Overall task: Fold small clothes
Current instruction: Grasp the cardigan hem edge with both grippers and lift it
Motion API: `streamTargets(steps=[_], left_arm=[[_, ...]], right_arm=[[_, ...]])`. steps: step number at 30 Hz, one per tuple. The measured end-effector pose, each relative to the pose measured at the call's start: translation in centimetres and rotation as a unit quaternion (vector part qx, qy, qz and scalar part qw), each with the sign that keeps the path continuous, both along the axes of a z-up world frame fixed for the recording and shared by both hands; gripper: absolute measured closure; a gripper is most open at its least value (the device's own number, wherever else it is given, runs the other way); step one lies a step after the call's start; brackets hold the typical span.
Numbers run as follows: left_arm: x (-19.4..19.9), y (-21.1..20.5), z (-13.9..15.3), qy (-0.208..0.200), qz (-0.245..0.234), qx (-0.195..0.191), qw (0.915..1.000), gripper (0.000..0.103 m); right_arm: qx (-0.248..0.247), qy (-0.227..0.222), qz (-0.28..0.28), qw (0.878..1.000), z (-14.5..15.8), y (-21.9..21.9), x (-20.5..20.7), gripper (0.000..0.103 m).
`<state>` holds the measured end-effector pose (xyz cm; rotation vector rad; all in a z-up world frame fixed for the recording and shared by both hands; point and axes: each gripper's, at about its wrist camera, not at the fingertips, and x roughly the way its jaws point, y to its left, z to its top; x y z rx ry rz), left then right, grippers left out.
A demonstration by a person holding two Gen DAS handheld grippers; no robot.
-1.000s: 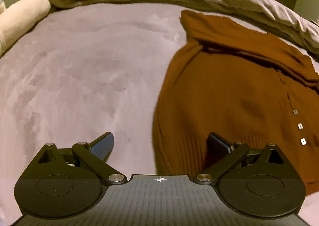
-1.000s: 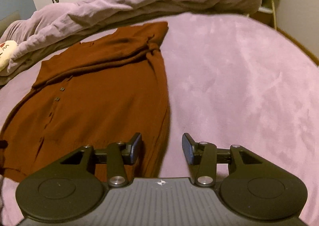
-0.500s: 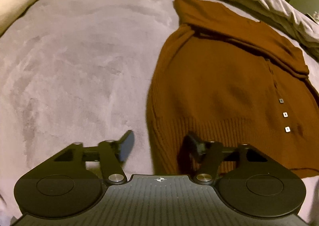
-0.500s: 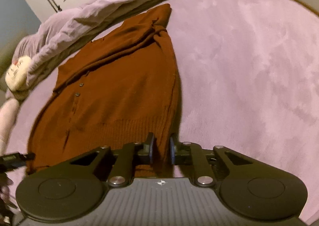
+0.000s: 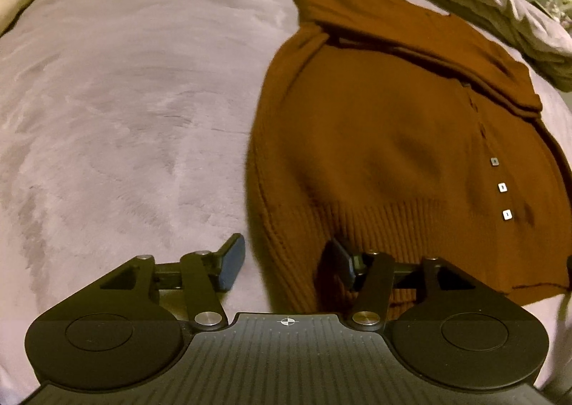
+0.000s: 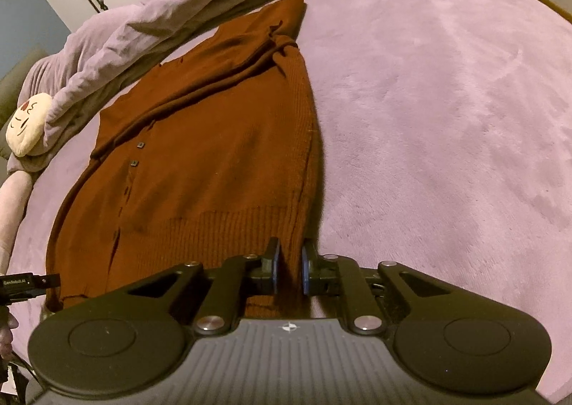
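A rust-brown knit cardigan (image 5: 386, 140) with small square buttons lies flat on the purple bed cover, sleeves folded across its top; it also shows in the right wrist view (image 6: 214, 161). My left gripper (image 5: 286, 263) is open, its jaws astride the cardigan's lower left hem corner, one finger on the cover, one on the ribbing. My right gripper (image 6: 289, 267) is shut on the cardigan's lower right hem edge, the knit pinched between the blue pads.
The purple bed cover (image 5: 125, 101) spreads wide left of the cardigan and right of it (image 6: 447, 118). A bunched duvet (image 6: 171, 8) runs along the far edge, with a cream plush toy (image 6: 26, 126). White wardrobe doors stand behind.
My right gripper closed from open onto the right hem edge. My left gripper narrowed its jaws and moved in over the left hem corner.
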<state>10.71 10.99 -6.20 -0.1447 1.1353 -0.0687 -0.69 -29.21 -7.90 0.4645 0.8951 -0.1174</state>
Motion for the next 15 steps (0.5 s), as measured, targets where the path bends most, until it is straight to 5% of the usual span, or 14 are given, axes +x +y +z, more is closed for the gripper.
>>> streamTargets(steps=[2, 4, 7, 11, 15], left_arm=[[0.2, 0.1, 0.1, 0.004, -0.005, -0.002, 1.0000, 0.053], [0.3, 0.2, 0.3, 0.009, -0.012, 0.003, 0.9999, 0.076], [0.5, 0.3, 0.4, 0.024, -0.030, -0.012, 0.9992, 0.093], [1.1, 0.6, 1.4, 0.023, -0.039, -0.038, 0.9983, 0.095], [2.6, 2.3, 4.7, -0.029, -0.003, -0.117, 0.9927, 0.095]], right_arm=[[0.003, 0.004, -0.001, 1.000, 0.0, 0.0, 0.1, 0.092], [0.008, 0.006, -0.002, 1.000, 0.1, -0.2, 0.1, 0.092], [0.023, 0.006, 0.001, 1.000, 0.2, -0.4, 0.1, 0.094], [0.075, 0.007, 0.000, 0.997, 0.3, -1.3, 0.3, 0.096], [0.184, -0.018, -0.023, 0.982, 0.9, -3.1, 0.9, 0.097]])
